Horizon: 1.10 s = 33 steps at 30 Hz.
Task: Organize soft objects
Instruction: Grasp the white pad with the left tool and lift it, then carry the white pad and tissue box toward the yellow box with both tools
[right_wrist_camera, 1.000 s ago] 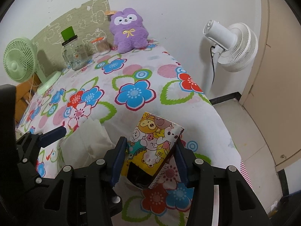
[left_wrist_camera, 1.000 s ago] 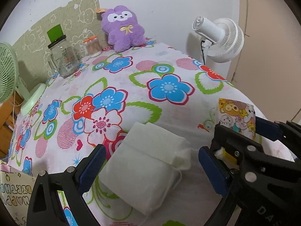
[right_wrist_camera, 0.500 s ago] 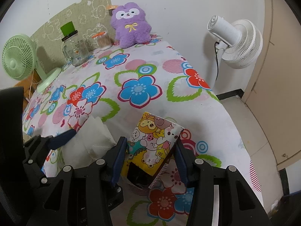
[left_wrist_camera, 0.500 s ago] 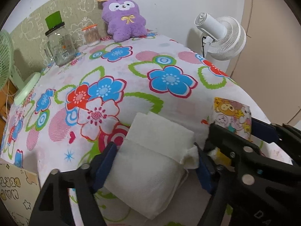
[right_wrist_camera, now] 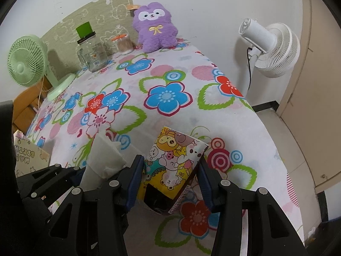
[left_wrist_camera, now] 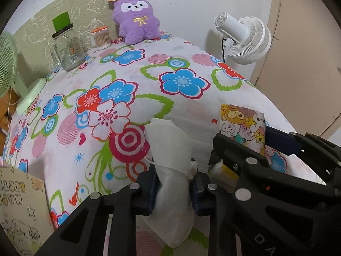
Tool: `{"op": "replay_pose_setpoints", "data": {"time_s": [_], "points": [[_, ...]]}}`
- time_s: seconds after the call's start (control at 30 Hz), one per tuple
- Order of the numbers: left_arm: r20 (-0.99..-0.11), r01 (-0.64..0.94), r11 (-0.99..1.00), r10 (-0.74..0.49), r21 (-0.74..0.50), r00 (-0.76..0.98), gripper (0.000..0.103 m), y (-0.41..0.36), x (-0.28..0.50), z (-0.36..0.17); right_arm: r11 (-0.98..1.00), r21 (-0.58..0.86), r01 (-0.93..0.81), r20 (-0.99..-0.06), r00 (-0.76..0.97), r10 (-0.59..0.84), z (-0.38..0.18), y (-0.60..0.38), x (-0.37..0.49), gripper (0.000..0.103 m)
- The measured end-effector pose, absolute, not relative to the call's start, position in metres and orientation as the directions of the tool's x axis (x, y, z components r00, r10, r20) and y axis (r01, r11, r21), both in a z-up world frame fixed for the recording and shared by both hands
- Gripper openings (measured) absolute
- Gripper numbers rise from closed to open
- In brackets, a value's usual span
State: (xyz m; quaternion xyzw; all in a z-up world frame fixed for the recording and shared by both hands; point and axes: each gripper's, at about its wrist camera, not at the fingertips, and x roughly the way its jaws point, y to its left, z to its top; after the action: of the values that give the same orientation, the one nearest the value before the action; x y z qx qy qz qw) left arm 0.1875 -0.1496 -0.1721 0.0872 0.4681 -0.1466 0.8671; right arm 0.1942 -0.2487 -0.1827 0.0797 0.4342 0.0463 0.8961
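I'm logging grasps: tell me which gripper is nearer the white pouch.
Left. The left gripper is clamped on the white pouch; the right gripper sits beside it, around the cartoon-print box.

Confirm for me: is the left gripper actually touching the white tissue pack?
Touching. The left wrist view shows the left gripper with both blue pads pressed into the white tissue pack, pinching it narrow between them.
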Motion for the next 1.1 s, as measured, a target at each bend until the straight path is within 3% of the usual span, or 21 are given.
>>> {"op": "replay_pose_setpoints", "data": {"time_s": [1.1], "points": [[-0.709, 0.242, 0.968, -0.128, 0.062, 0.694, 0.024, -0.109, 0.108, -0.093, 0.986, 0.124, -0.108, -0.668, 0.726, 0.164, -0.107, -0.213, 0.125, 0.052]]}}
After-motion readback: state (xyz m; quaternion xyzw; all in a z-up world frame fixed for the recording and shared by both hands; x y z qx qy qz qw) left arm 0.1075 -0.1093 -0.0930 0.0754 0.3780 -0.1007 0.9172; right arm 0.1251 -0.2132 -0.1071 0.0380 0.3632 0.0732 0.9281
